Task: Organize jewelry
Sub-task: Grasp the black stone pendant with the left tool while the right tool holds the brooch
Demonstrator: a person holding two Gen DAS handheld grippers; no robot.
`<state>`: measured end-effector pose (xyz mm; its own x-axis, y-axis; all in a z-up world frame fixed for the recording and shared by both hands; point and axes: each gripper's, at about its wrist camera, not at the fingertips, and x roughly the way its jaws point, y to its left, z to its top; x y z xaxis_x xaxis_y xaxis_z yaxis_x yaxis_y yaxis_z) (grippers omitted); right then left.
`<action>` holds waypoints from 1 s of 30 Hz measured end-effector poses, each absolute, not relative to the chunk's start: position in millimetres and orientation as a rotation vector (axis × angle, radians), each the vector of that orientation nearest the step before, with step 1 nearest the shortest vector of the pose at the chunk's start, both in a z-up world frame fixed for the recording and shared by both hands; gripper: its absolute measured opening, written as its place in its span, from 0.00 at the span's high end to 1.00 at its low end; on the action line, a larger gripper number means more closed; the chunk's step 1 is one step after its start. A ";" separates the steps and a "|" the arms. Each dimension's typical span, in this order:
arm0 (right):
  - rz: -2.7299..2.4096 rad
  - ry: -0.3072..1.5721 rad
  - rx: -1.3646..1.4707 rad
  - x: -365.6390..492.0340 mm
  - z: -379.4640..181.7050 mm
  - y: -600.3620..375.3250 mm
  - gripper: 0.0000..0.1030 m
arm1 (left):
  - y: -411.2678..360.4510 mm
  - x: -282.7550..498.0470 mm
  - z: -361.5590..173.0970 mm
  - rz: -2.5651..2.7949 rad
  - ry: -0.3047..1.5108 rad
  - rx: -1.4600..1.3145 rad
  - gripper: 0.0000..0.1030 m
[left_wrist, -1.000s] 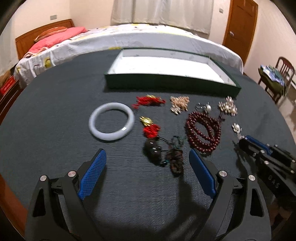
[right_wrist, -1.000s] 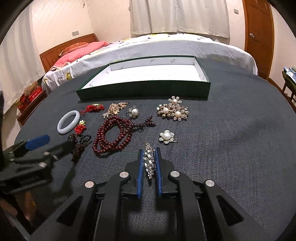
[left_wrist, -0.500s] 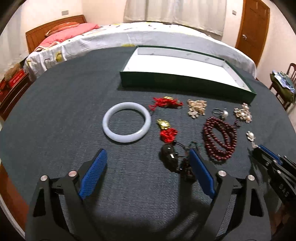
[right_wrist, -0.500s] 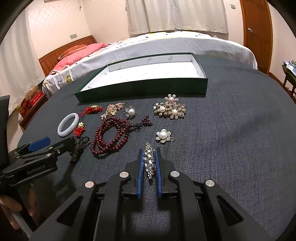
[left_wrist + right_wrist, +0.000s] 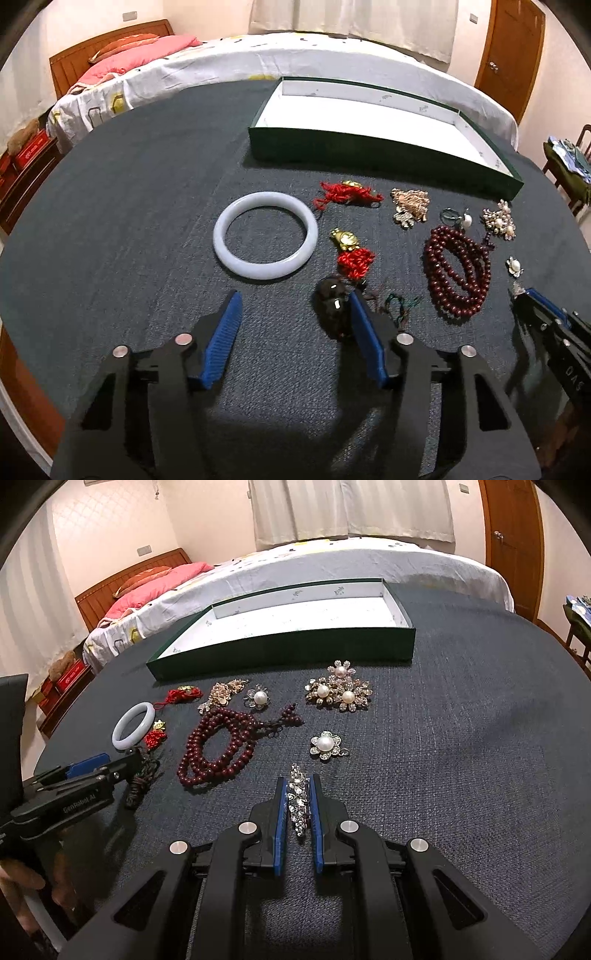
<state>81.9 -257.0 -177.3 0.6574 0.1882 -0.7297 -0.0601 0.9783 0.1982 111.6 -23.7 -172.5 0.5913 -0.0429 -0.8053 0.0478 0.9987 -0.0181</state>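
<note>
Pinching crystal brooch [image 5: 298, 800] w/ right gripper [image 5: 297, 786], left gripper [image 5: 295, 301] spread wide nr white bangle [image 5: 265, 240], dark pendant [image 5: 333, 309] by its rt finger.

Materials I see on my two cameras

Table cloth [image 5: 461, 757] is rough woven fabric; bangle [image 5: 266, 235] smooth, glossy; beads [image 5: 218, 749] polished; brooch [image 5: 299, 797] sparkling metal.

Tray [image 5: 284, 648] at far centre of table [image 5: 461, 757]; bangle [image 5: 132, 725] left; beads [image 5: 218, 749] between; pearl brooches [image 5: 339, 692] right.

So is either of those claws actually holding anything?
Yes: the right gripper pinches a rhinestone brooch by its long sides. The left gripper holds nothing.
</note>
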 end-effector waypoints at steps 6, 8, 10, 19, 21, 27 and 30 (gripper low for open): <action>0.142 0.842 0.165 82.1 -176.4 -256.6 0.88 | -30.4 113.7 -172.5 -0.091 0.924 0.035 0.54; 0.142 0.842 0.162 81.8 -176.6 -256.6 0.88 | -30.9 114.2 -172.4 -0.100 0.921 0.036 0.59; 0.142 0.842 0.162 82.1 -176.4 -256.8 0.88 | -31.3 113.3 -172.4 -0.107 0.918 0.038 0.66; 0.140 0.841 0.162 82.1 -176.3 -257.3 0.88 | -32.5 109.9 -172.5 -0.136 0.908 0.036 0.83; 0.138 0.838 0.161 82.0 -175.6 -257.7 0.88 | -30.6 109.3 -172.0 -0.134 0.904 0.027 0.83; 0.137 0.815 0.156 79.2 -169.1 -257.6 0.88 | -27.2 104.8 -159.5 -0.133 0.864 0.019 0.83; 0.135 0.797 0.154 77.2 -162.9 -257.3 0.88 | -27.4 101.6 -146.8 -0.139 0.832 0.018 0.83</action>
<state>77.2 -257.3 -162.9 0.6915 0.1780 -0.7000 -0.0623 0.9802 0.1878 101.6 -27.4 -146.8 0.6648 -0.1162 -0.7380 0.1303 0.9907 -0.0386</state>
